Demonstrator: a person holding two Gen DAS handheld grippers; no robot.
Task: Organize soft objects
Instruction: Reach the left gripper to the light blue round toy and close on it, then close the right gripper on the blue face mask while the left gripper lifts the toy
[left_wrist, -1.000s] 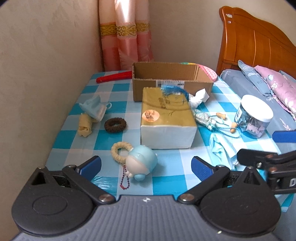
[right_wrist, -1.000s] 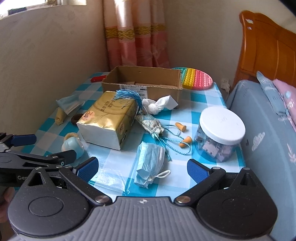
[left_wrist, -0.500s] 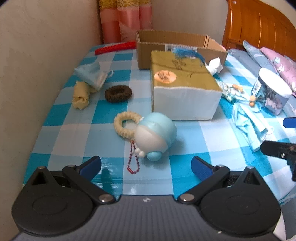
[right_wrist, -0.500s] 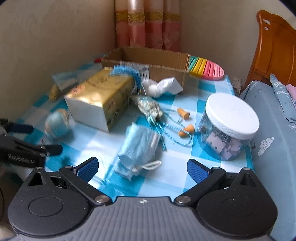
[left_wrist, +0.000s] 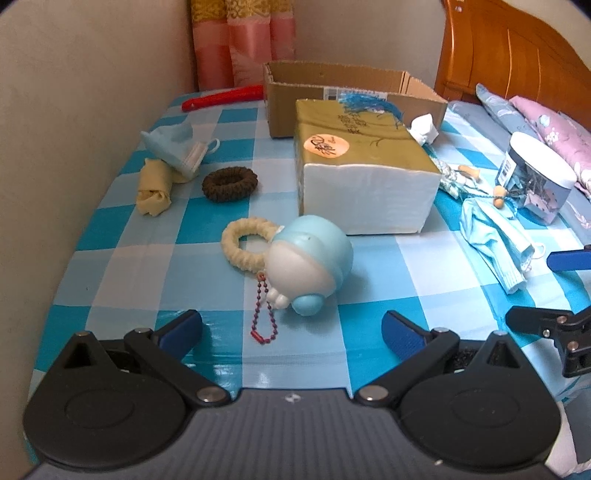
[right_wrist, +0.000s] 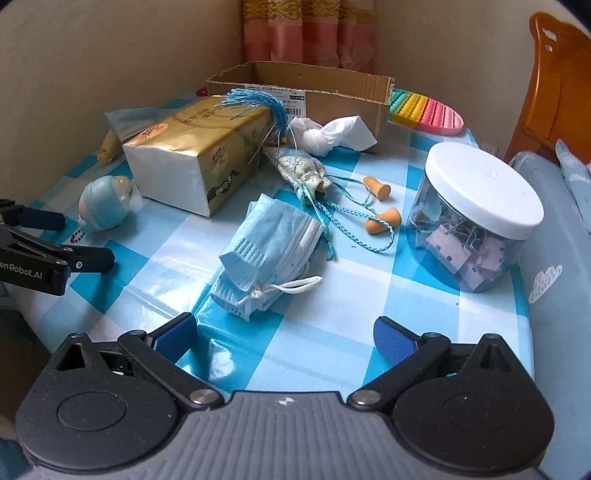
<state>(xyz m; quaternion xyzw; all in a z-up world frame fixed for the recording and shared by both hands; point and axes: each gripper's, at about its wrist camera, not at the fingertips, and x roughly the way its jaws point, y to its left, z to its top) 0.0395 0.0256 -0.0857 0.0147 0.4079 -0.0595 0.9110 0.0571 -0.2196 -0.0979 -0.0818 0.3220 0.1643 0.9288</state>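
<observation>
A clear jar (right_wrist: 476, 229) of binder clips with a white lid stands at the counter's (right_wrist: 332, 350) right edge, beside the bed (right_wrist: 561, 229). A wooden headboard (left_wrist: 517, 62) rises behind. Pink curtains (right_wrist: 306, 33) hang in the corner. A red handle (left_wrist: 221, 99) lies by the wall.

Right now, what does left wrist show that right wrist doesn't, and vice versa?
Left wrist only: brown hair tie, cream hair tie, the bed's pillows.

Right wrist only: rainbow pop-it mat behind the cardboard box.

Both: tissue pack, blue round toy, folded mask, clip jar, orange earplugs. Left gripper and right gripper have open, empty jaws.
</observation>
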